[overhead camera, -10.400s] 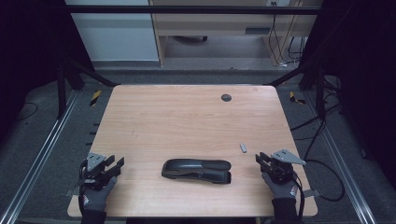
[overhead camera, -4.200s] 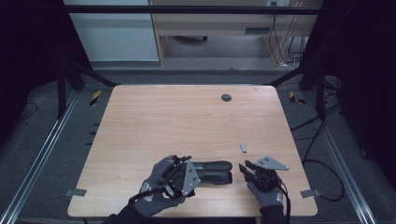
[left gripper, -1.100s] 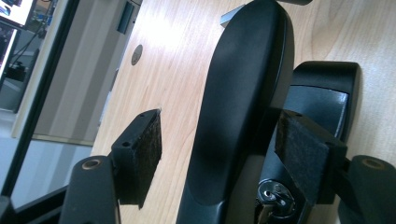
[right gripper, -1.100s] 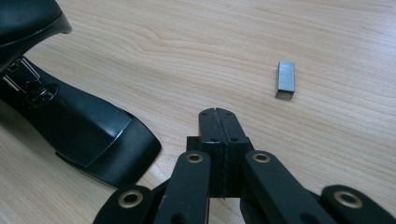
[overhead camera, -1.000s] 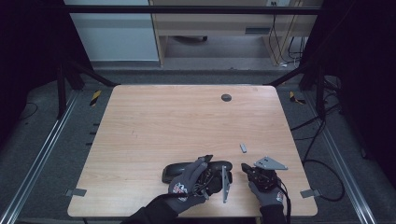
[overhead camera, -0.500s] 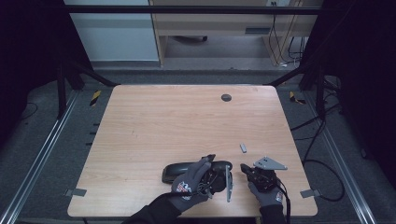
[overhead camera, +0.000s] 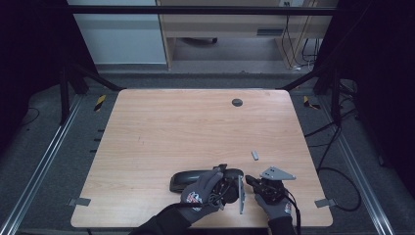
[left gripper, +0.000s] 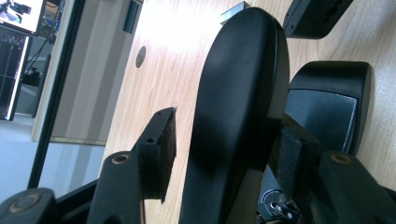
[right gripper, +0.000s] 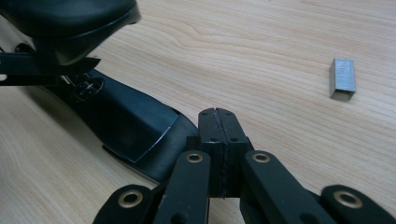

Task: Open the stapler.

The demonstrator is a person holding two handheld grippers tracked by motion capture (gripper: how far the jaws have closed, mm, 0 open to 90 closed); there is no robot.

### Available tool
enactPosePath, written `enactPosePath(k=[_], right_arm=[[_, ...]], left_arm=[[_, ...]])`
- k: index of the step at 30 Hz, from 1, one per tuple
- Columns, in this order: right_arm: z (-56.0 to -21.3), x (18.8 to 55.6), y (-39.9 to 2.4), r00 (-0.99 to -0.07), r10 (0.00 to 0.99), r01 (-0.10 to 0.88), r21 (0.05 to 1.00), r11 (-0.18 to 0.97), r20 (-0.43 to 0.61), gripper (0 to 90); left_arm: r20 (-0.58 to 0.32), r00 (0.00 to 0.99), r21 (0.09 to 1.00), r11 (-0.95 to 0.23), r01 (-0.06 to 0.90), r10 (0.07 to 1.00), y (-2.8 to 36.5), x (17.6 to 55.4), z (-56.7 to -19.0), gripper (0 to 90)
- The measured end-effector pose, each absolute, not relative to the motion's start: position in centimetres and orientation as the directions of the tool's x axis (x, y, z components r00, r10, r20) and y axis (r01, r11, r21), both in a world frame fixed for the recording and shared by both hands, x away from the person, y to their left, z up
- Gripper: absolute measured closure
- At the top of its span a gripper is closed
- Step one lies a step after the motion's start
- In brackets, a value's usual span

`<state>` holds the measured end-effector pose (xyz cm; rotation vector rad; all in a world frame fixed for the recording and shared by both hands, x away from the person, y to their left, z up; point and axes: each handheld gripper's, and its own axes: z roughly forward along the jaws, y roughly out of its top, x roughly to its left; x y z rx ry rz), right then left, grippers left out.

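On the table (overhead camera: pixel 195 127), left tongs (left gripper: pixel 219 154) closing around stapler (left gripper: pixel 238 107).

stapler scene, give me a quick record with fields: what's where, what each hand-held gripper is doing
stapler: black, near front edge of table, top arm swung up off base
left hand-held gripper: jaws astride the top arm, have just been closing; one pad touches, the other stands clear
right hand-held gripper: shut, empty, tips at the base's end
staple block: loose on table, beyond right hand-held gripper
grommet: far side
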<state>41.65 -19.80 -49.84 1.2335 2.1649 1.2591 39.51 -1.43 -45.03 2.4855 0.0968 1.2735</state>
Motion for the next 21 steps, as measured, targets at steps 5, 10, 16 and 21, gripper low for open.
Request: enactPosePath(k=[5,10,16,21], right_arm=[[-50.0,41.5,-19.5,-0.574,0.807,0.513,0.829,0.223,0.138,90.0],[-50.3,41.5,-19.0,-0.59,0.794,0.515,0.826,0.23,0.147,90.0],[-50.5,41.4,-18.6,-0.6,0.785,0.516,0.824,0.233,0.153,90.0],[-50.6,41.4,-18.4,-0.605,0.779,0.52,0.822,0.233,0.162,90.0]], left_arm=[[0.78,0.591,0.325,-0.94,-0.1,0.207,-1.5,39.3,-45.2,50.6],[0.788,0.584,0.313,-0.944,-0.105,0.196,-1.6,39.2,-45.3,53.7],[0.802,0.565,0.308,-0.945,-0.115,0.193,-1.7,39.0,-45.5,54.6],[0.806,0.56,0.305,-0.946,-0.113,0.193,-1.7,38.9,-45.6,54.8]])
